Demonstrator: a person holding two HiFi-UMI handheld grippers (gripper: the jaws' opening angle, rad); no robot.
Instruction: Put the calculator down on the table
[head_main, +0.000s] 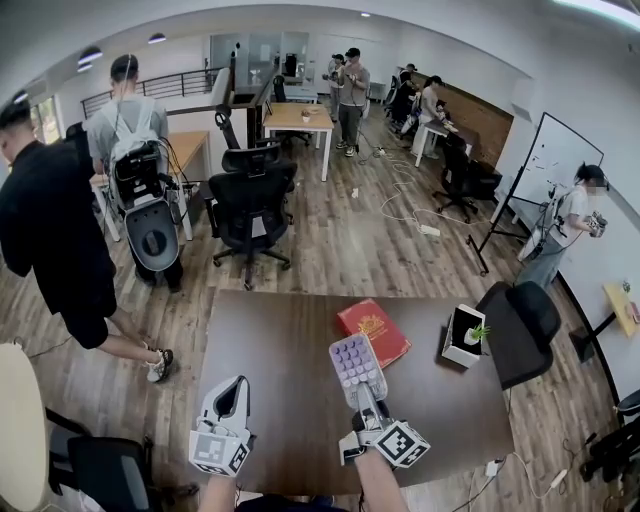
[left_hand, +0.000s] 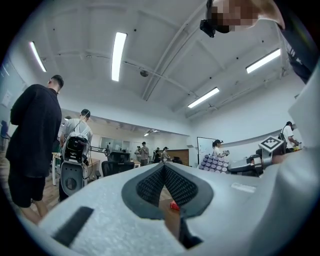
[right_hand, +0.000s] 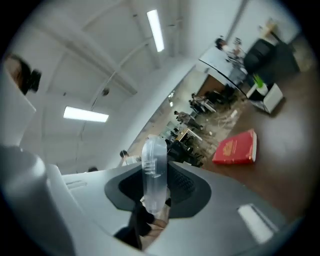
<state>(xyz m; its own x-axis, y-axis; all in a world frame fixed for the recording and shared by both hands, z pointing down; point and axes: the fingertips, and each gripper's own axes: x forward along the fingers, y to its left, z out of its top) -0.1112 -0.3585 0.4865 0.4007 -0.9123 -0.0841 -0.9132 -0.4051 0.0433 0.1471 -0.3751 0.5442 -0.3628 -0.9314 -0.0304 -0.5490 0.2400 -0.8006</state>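
The calculator (head_main: 357, 368), pale with rows of purple keys, is held above the brown table (head_main: 290, 400), keys facing up in the head view. My right gripper (head_main: 368, 402) is shut on its near end. In the right gripper view the calculator (right_hand: 154, 167) shows edge-on, standing upright between the pads, with the whole picture tilted. My left gripper (head_main: 233, 387) hovers over the table's front left, its tips together and nothing in them; in its own view the left gripper (left_hand: 164, 169) shows its pads meeting at the tips. That view also catches the calculator (left_hand: 214, 162) to its right.
A red book (head_main: 373, 330) lies on the table just beyond the calculator. A white box with a small plant (head_main: 463, 335) stands at the right edge. Office chairs (head_main: 250, 205) and several people stand beyond the table; a person in black (head_main: 55, 250) is close at left.
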